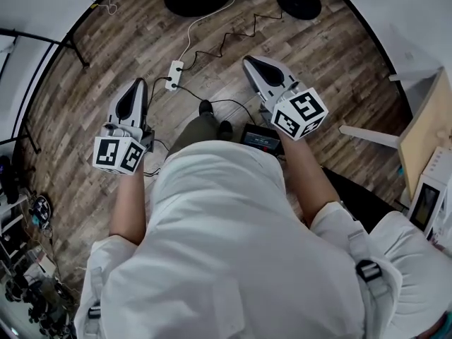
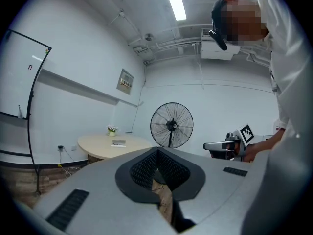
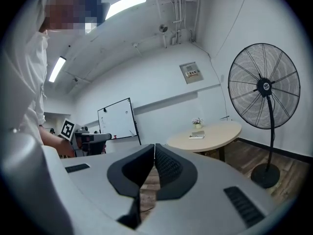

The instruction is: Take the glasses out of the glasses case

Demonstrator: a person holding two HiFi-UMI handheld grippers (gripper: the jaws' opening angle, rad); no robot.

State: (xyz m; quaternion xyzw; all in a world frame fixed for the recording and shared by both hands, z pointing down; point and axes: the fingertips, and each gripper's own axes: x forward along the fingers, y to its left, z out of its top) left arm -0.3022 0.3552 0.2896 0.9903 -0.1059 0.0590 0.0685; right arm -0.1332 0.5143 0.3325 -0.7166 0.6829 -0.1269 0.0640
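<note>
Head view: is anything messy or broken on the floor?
Nothing looks spilled or broken. The only untidy thing is a white power strip with loose cables snaking across the wooden floor, right in front of the person's shoes. Someone might trip on them.

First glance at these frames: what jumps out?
Both tools are held out over the wood floor: left tool and right tool, jaws together, nothing in them. A big black pedestal fan stands at the right of the right gripper view, beside a round table. A white power strip lies on the floor between the tools.
</note>
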